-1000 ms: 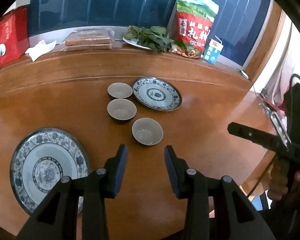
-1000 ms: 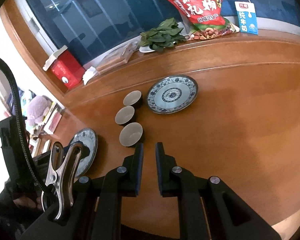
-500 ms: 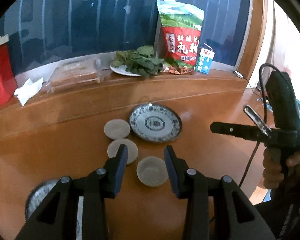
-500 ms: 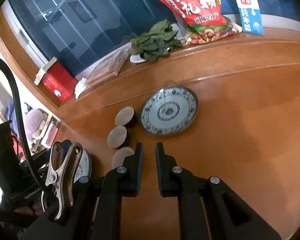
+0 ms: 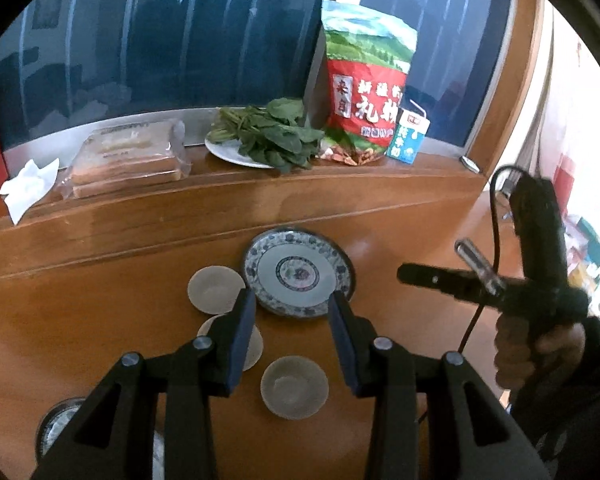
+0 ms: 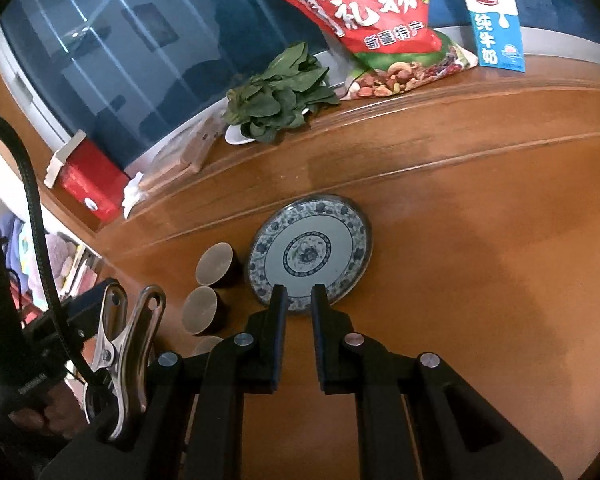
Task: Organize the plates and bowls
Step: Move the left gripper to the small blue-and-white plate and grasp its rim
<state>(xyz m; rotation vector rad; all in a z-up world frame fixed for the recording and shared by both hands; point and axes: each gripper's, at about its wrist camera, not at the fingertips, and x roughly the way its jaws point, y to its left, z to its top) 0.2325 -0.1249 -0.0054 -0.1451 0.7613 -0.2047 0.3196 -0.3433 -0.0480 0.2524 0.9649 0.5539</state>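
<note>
A blue-patterned plate (image 5: 298, 272) (image 6: 310, 250) lies mid-table. Three small grey bowls sit beside it: one far (image 5: 214, 289) (image 6: 215, 263), one middle (image 5: 256, 344) (image 6: 199, 307), one near (image 5: 294, 386). A second patterned plate (image 5: 56, 426) peeks out at the lower left, mostly hidden by my left gripper. My left gripper (image 5: 292, 312) is open and empty, held above the bowls. My right gripper (image 6: 298, 298) has a narrow gap between its jaws, holds nothing, and hovers over the near rim of the first plate; it also shows in the left wrist view (image 5: 432, 278).
On the back ledge stand a white plate of spinach (image 5: 268, 136), a red-green snack bag (image 5: 366, 92), a milk carton (image 5: 408, 138), wrapped bread (image 5: 128, 158), a tissue (image 5: 28, 186) and a red box (image 6: 88, 184). The wooden table (image 6: 480, 280) stretches right.
Both grippers have risen and moved forward toward the small patterned plate. The large plate at lower left has slid almost out of the left view. Jaw openings are unchanged.
</note>
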